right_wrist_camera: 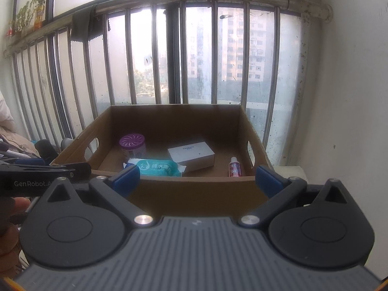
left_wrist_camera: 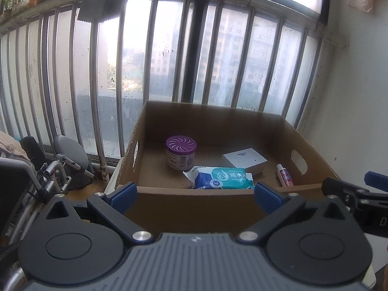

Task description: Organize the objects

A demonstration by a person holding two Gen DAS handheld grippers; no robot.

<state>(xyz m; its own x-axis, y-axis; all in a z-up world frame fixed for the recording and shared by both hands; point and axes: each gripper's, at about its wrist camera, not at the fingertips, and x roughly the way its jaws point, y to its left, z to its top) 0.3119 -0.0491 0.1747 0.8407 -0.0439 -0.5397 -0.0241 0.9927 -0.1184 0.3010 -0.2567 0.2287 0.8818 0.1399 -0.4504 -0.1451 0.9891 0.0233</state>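
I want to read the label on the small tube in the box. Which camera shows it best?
The right wrist view: the small tube faces the camera, pink label visible, though its foot is cut off by the box wall. In the left wrist view the tube lies slanted near the right wall.

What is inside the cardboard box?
The cardboard box holds a purple-lidded jar, a teal wipes pack, a white carton and a small tube. Its near wall hides the floor nearest the tongs.

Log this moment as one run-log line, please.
phase: approach | left gripper: open, empty | right gripper: open, empty | cardboard box: holds purple-lid jar, wipes pack, white box, small tube
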